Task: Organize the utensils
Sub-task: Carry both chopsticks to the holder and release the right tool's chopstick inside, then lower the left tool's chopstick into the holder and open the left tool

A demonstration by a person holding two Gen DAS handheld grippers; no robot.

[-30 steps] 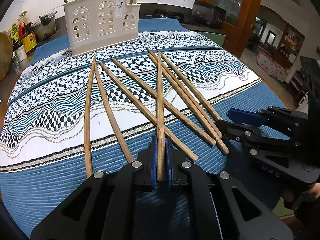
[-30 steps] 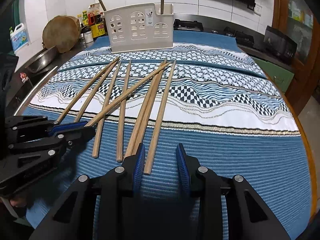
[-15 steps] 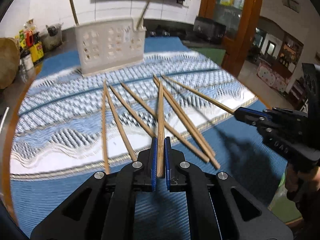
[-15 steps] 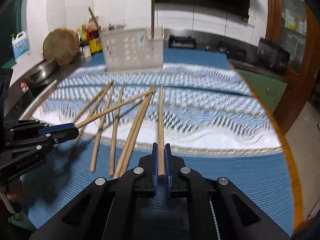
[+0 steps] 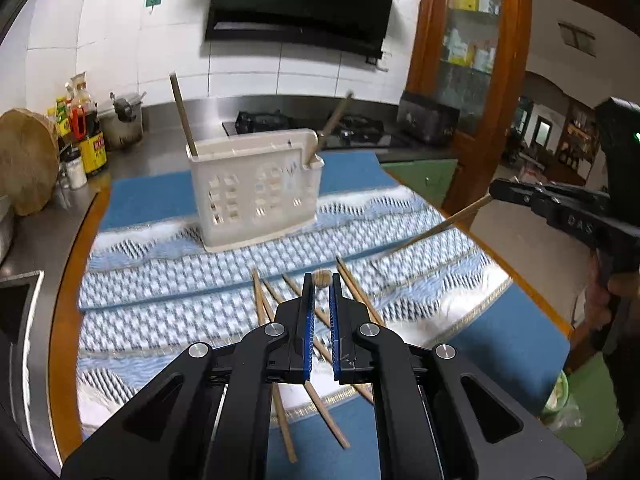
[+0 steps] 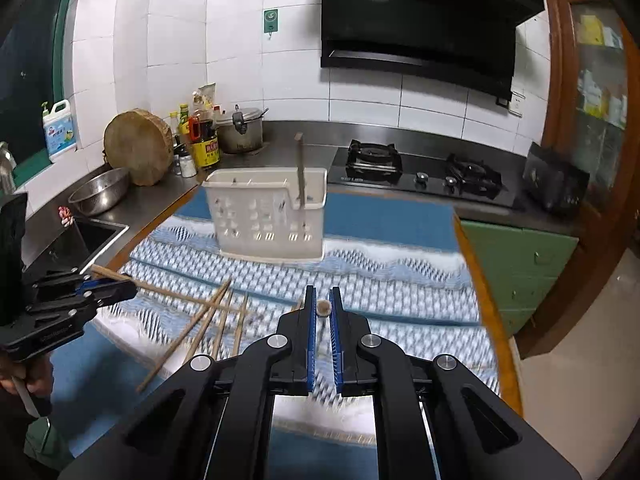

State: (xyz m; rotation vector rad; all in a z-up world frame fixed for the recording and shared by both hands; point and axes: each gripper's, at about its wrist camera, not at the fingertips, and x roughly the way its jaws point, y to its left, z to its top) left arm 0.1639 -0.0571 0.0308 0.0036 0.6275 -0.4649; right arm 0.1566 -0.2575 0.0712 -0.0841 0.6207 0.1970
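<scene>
Under you runs the table [image 6: 476,280], wood-edged, almost wholly covered by a blue cloth [image 5: 168,292] with white wave-and-check bands. On that cloth, toward the far end, you've got the white slotted utensil holder [image 5: 256,196] standing upright. Nearer you, a loose bunch of wooden chopsticks [image 6: 200,328] lies flat on the cloth, crossing one another, some ends reaching onto the plain blue border.

Black-framed left tongs [image 5: 320,285] and right tongs [image 6: 322,296] carry blue pads; tan wooden chopsticks [image 5: 280,408] lie on a blue cloth with white-and-navy wave and checker bands [image 5: 168,284], before an off-white perforated plastic utensil caddy [image 5: 256,196], on a grey steel worktop [image 6: 288,148].
</scene>
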